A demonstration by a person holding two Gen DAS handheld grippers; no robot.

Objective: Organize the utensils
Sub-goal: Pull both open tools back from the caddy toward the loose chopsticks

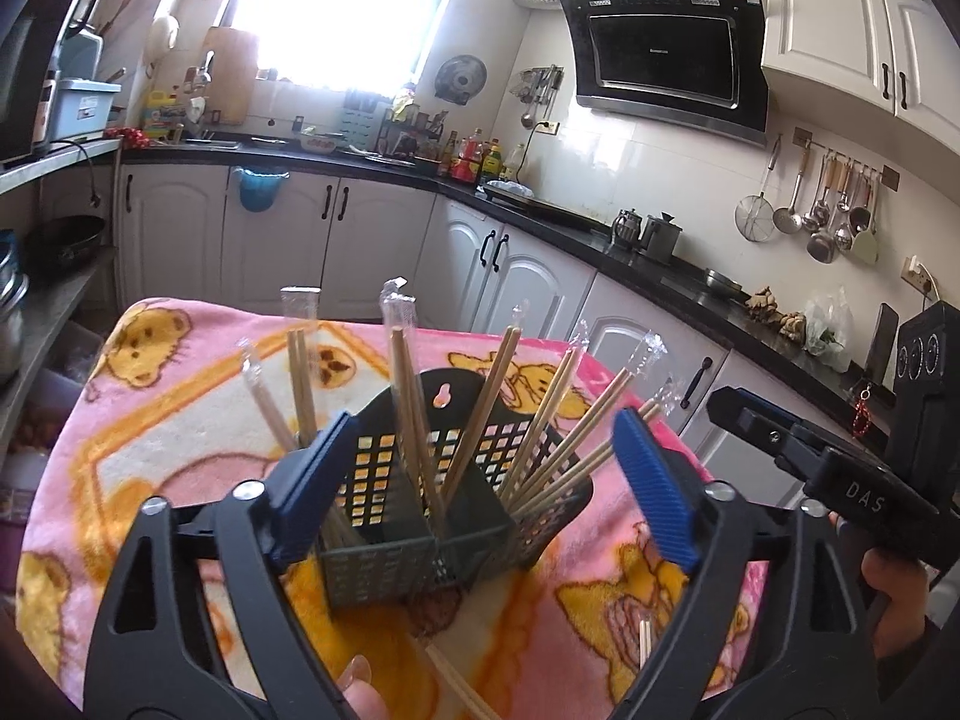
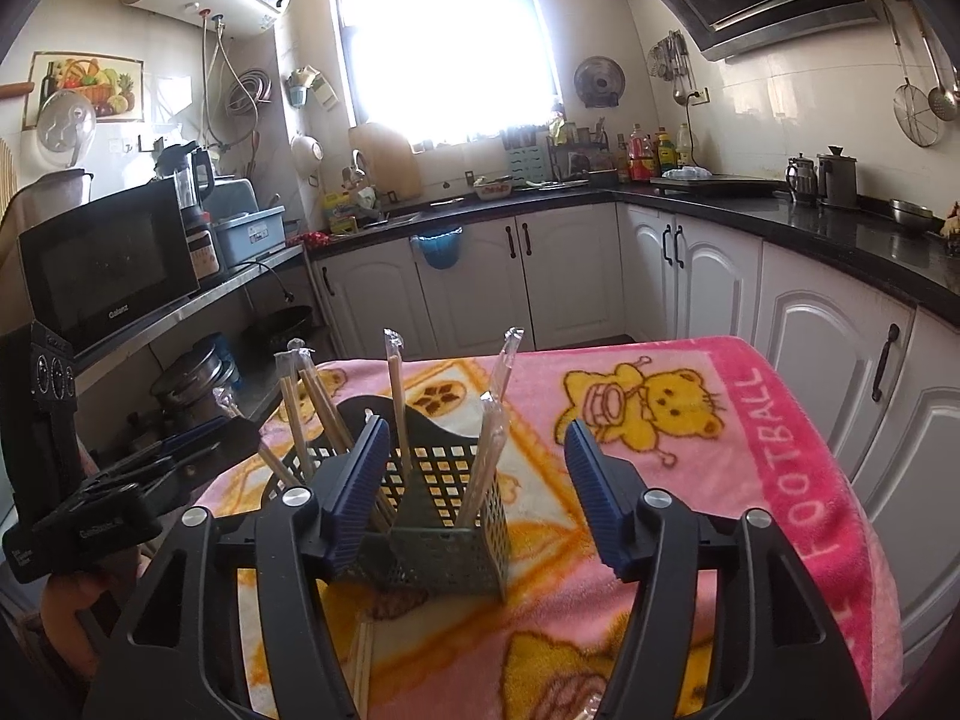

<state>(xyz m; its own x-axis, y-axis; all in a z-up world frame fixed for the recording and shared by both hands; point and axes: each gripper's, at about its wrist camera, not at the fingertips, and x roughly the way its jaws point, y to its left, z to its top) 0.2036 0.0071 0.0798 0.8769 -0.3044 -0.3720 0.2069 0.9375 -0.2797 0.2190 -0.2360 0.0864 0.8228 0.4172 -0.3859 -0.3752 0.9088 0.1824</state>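
A dark perforated utensil basket stands on the pink bear blanket, with several plastic-wrapped wooden chopsticks fanning upright out of its compartments. My left gripper is open wide, its blue pads on either side of the basket and not pressing on it. In the right wrist view the same basket and chopsticks sit just ahead of my right gripper, which is open with nothing held. Loose chopsticks lie on the blanket near me. Each gripper shows in the other's view: right gripper, left gripper.
The blanket covers a small table, and its far edge drops off toward white cabinets. A black counter runs along the right. A microwave sits on a shelf at left. A person's hand grips the right tool.
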